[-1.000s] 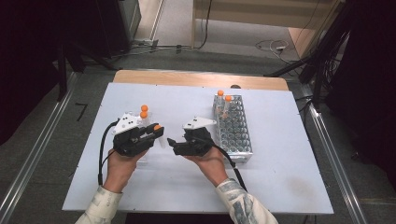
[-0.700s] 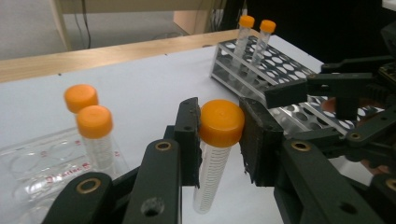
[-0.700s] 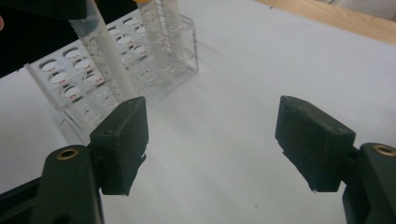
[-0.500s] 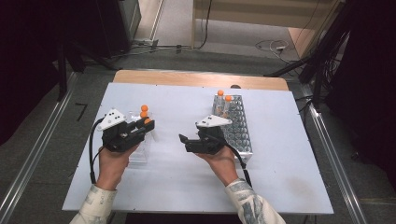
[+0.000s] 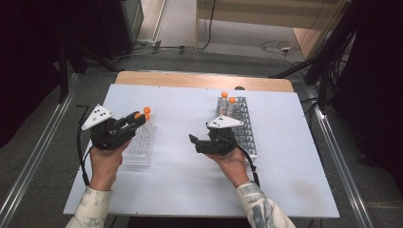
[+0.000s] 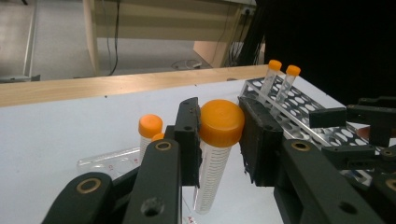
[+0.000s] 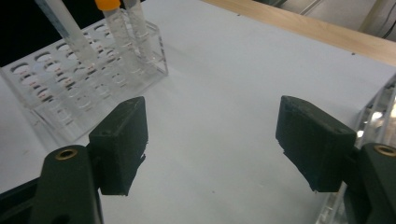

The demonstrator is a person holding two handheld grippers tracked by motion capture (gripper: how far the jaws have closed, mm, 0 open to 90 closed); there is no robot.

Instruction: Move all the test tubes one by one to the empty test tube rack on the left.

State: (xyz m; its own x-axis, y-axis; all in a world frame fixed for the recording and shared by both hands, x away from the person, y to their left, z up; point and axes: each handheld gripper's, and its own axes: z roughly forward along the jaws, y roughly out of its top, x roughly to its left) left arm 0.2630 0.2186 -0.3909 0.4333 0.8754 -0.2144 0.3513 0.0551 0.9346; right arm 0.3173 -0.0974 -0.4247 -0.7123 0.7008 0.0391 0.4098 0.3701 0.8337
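The left gripper (image 6: pixel 219 140) clamps an orange-capped tube (image 6: pixel 215 154) above the clear rack (image 5: pixel 140 147); keep it upright, centre it over a hole, lower slowly; the right gripper (image 7: pixel 212 144) gapes empty.

No text can be read: the tube (image 6: pixel 215 154) bears fine scale marks and the clear rack (image 7: pixel 70 88) small red marks, all illegible.

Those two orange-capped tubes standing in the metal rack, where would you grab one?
Probably just under the orange cap of one of the two clear plastic tubes, coming down from above. They stand upright at the far end of the metal rack, with only their upper parts above the holes, so fingers closing across that round neck could lift one straight out.
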